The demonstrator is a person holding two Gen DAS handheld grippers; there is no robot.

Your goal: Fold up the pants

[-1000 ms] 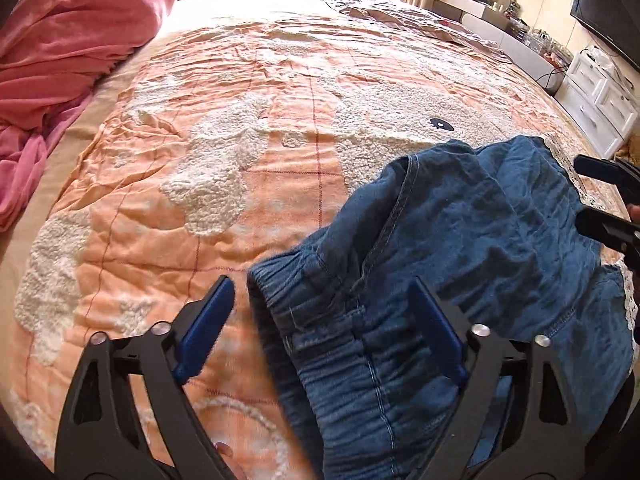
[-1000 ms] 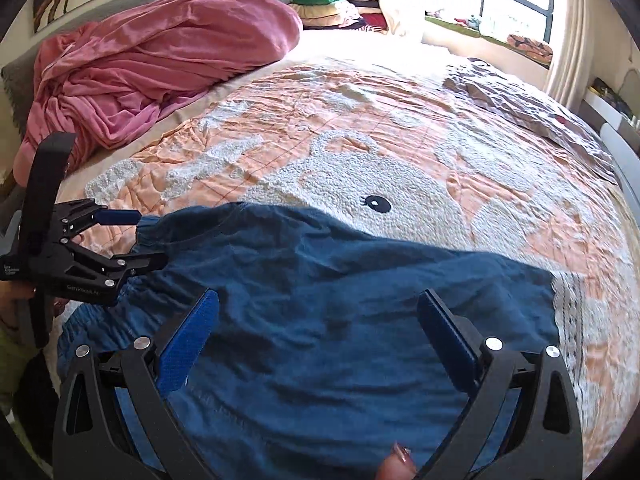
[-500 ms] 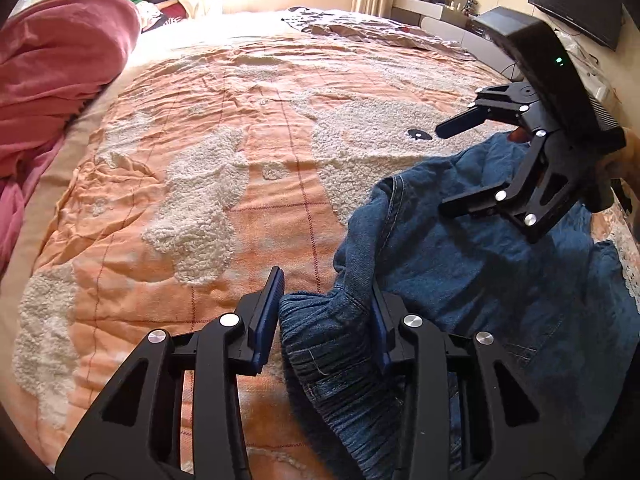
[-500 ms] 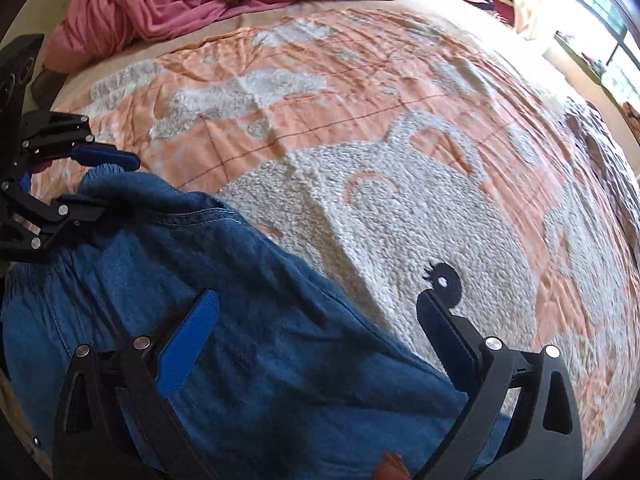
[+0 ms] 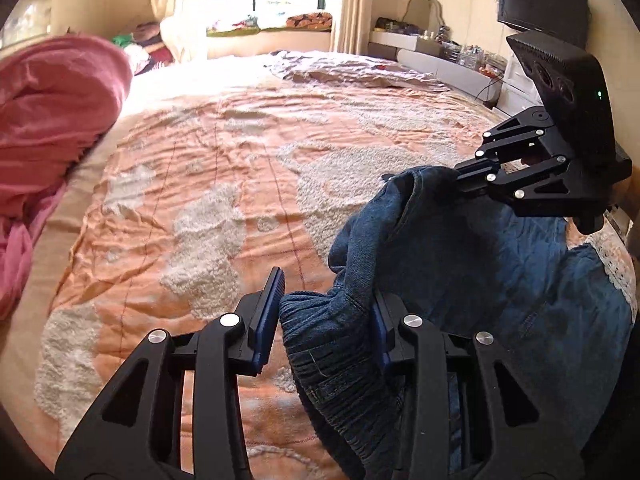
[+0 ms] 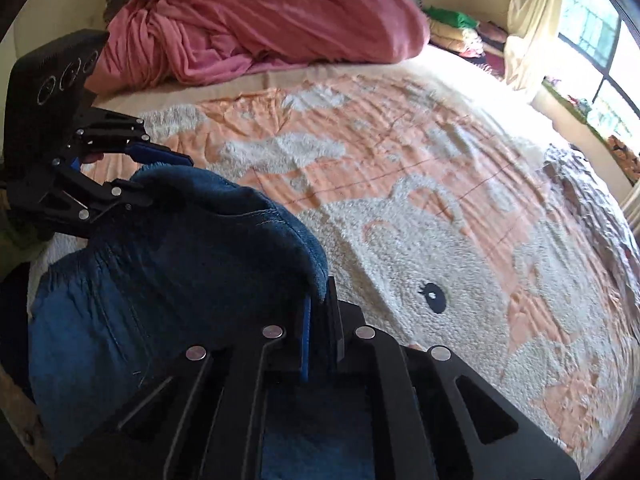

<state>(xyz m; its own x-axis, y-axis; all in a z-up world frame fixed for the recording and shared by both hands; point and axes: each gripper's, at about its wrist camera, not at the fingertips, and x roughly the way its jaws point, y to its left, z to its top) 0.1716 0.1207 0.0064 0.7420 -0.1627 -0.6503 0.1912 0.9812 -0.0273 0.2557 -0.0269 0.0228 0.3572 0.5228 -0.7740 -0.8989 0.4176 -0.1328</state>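
1 pants (image 5: 472,264), 2 grippers: left gripper (image 5: 326,312) + right gripper (image 6: 319,322) both clamped on

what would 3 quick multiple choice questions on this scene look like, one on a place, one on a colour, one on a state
1. Where does the pink blanket lie?
A. heaped at the far end of the bed
B. draped across the pants
C. on the floor

2. What colour are the pants?
A. black
B. blue
C. green

3. How does the right gripper stand?
A. wide open above the bedspread
B. shut on nothing
C. shut on the pants

Answers:
1 A, it is piled beyond the orange bedspread, away from the pants.
2 B, the denim is blue in both views.
3 C, its jaws have just closed and blue cloth sits pinched between them.
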